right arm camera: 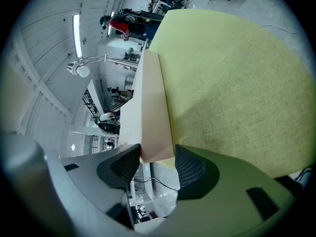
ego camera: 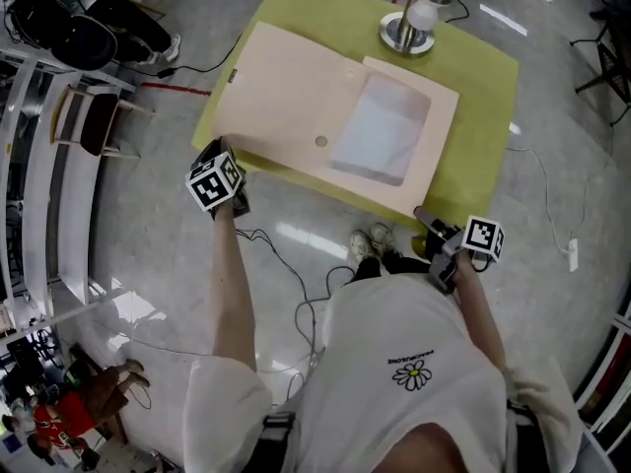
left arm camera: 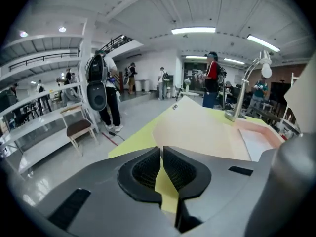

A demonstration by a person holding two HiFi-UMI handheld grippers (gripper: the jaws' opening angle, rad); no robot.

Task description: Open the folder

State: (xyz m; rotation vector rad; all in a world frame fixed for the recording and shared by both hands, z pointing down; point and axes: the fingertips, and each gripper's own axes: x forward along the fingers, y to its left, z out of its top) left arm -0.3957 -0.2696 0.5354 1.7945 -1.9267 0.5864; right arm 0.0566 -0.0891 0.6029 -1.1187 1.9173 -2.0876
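A beige folder [ego camera: 286, 87] lies spread open on the yellow-green table [ego camera: 483, 97]. Its cover lies flat to the left, and a white sheet [ego camera: 380, 126] sits in its right half. My left gripper [ego camera: 219, 148] is at the cover's near left corner. In the left gripper view its jaws [left arm camera: 161, 149] are shut, only the table [left arm camera: 133, 142] shows in the slit, and the cover [left arm camera: 197, 127] lies just ahead. My right gripper [ego camera: 424, 215] is open at the folder's near right corner. That thick corner [right arm camera: 153, 107] sits between its jaws [right arm camera: 157, 157], touching one pad, a sliver off the other.
A silver desk lamp [ego camera: 409, 23] stands at the table's far edge behind the folder. A chair [ego camera: 94, 121] and white shelving stand on the floor to the left. Cables [ego camera: 286, 254] trail over the floor by the person's feet. People stand far off in the hall [left arm camera: 212, 78].
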